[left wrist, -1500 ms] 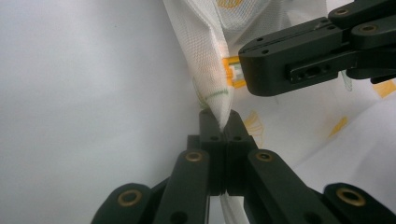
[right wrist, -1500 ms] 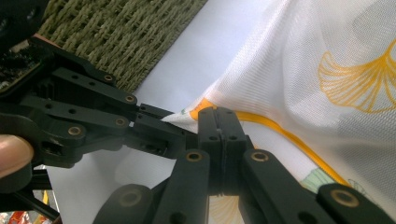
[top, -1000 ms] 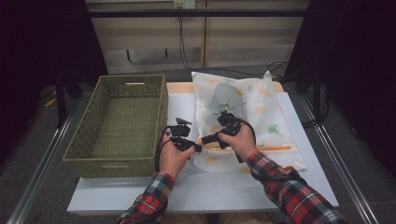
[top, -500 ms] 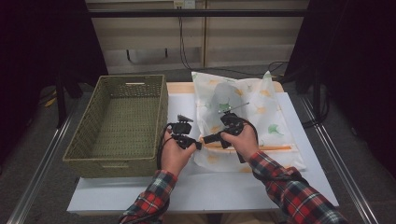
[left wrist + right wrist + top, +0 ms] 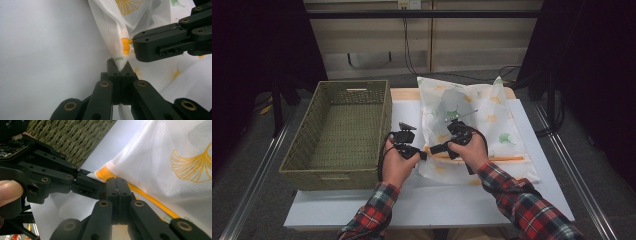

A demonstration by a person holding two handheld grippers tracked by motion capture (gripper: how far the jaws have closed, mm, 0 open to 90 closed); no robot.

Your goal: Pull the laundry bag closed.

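Observation:
A white mesh bag (image 5: 482,110) printed with yellow and green leaves lies on the white table, an orange zipper (image 5: 492,158) along its near edge. At the bag's near left corner my two grippers meet tip to tip. My left gripper (image 5: 423,155) is shut on the corner fabric (image 5: 117,50), which rises from its jaws (image 5: 121,68). My right gripper (image 5: 434,149) points left and is shut on the orange zipper end (image 5: 125,46). In the right gripper view its closed tips (image 5: 116,183) pinch the zipper edge (image 5: 140,192), with the left gripper (image 5: 86,176) right beside them.
An olive woven basket (image 5: 384,117) with nothing in it stands at the left of the table, close to my left hand. Bare white tabletop (image 5: 452,200) lies in front of the bag. Cables hang by the back wall.

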